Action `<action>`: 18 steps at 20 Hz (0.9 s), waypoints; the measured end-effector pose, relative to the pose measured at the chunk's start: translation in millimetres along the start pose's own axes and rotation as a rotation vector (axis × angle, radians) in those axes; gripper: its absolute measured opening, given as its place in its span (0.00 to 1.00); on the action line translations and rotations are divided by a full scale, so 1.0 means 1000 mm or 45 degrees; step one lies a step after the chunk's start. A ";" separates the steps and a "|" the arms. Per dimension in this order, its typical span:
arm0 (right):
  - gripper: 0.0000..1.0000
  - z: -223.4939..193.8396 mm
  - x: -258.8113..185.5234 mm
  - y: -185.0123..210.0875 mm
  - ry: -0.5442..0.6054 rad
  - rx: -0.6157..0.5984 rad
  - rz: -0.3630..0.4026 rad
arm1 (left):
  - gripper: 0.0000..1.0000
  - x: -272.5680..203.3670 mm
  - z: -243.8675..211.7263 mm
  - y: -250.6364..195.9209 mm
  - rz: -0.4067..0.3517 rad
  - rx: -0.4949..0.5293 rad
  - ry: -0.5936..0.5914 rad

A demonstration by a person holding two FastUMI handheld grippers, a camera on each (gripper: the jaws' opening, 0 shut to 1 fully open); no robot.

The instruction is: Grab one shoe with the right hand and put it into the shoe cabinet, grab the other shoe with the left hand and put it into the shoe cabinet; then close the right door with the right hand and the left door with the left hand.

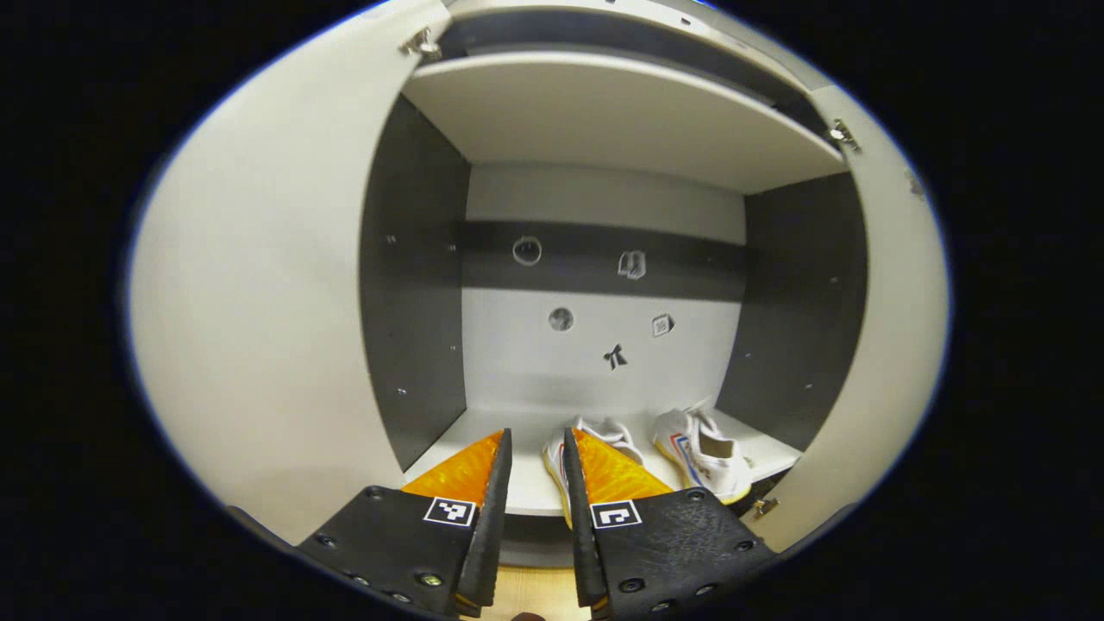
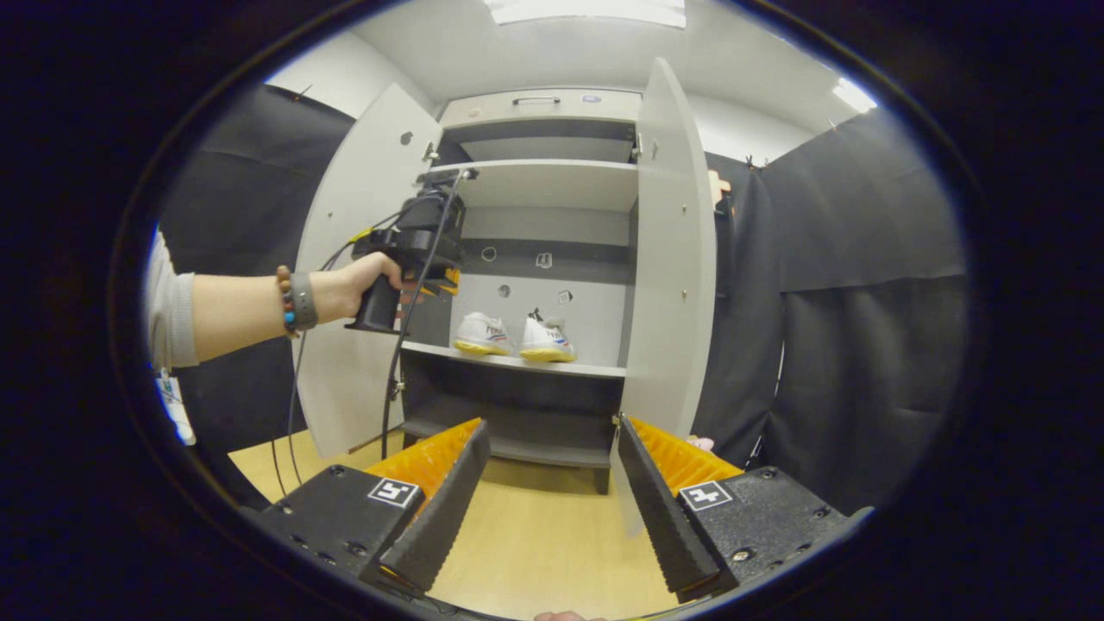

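- Shoe cabinet (image 2: 543, 172): stands on a wooden floor (image 2: 535, 535) with both doors swung open. Seen in both views.
- Left door (image 2: 362, 259) and right door (image 2: 673, 259): each stands out from the cabinet front, clear of the opening.
- Shoes: both white shoes rest side by side on the middle shelf (image 2: 517, 360), soles down, near each other but apart. In the right gripper view, the left shoe (image 2: 483, 335) and the right shoe (image 2: 545, 340) sit toward the shelf's centre.
- Left tongs (image 1: 535, 483): empty, fingers set a narrow gap apart, pointed into the cabinet at shelf level. One shoe (image 1: 595, 440) lies just beyond the fingertips; the other shoe (image 1: 703, 453) lies further right.
- Left hand (image 2: 362, 285): grips the left tool's handle in front of the open left door; a beaded bracelet (image 2: 285, 299) and a band sit at the wrist.
- Right tongs (image 2: 552, 483): empty, fingers spread wide, held well back from the cabinet above the floor, facing the lower shelves.
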State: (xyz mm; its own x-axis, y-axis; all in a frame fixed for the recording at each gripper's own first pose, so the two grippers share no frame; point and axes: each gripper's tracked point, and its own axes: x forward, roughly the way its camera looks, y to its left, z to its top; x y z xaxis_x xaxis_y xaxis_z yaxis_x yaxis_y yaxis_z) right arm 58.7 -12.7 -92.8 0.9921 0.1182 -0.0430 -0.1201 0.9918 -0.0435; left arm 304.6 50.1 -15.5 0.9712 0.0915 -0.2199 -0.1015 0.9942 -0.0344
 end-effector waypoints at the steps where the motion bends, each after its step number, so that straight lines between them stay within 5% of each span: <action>1: 0.95 0.005 -0.004 0.001 -0.013 -0.004 0.003 | 0.50 -0.031 0.001 -0.006 -0.035 -0.005 -0.046; 5: 0.95 0.017 -0.019 0.003 -0.037 -0.013 0.011 | 0.47 -0.145 -0.012 -0.016 -0.097 -0.025 -0.206; 6: 0.94 0.019 -0.022 0.003 -0.039 -0.010 0.008 | 0.63 -0.172 -0.023 -0.019 -0.118 -0.030 -0.198; 7: 0.94 0.020 -0.026 0.002 -0.040 -0.008 0.001 | 0.45 -0.194 -0.031 -0.020 -0.116 -0.032 -0.207; 9: 0.96 0.022 -0.034 0.000 -0.045 -0.006 -0.017 | 0.69 -0.231 -0.039 -0.018 -0.104 -0.007 -0.248; 11: 0.98 0.027 -0.041 -0.006 -0.060 0.017 -0.049 | 0.71 -0.268 -0.050 -0.018 -0.081 0.027 -0.284; 12: 0.98 0.027 -0.045 -0.011 -0.055 0.029 -0.066 | 0.88 -0.281 -0.060 -0.017 -0.070 0.039 -0.270; 13: 1.00 0.027 -0.047 -0.015 -0.049 0.038 -0.077 | 0.77 -0.295 -0.070 -0.018 -0.074 0.038 -0.247; 14: 1.00 0.029 -0.048 -0.021 -0.044 0.046 -0.093 | 0.98 -0.305 -0.077 -0.021 -0.082 0.018 -0.245; 18: 1.00 0.041 -0.045 -0.068 -0.062 0.068 -0.186 | 0.98 -0.334 -0.106 -0.027 -0.088 0.034 -0.207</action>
State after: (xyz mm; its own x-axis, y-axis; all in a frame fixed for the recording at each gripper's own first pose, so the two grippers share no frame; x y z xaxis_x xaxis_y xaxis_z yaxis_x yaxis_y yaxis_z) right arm 23.5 -83.5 -46.6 0.9996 -0.0264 0.0087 0.0264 0.9996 0.0077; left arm -40.1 -13.1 -44.8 0.9980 0.0283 -0.0570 -0.0294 0.9994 -0.0173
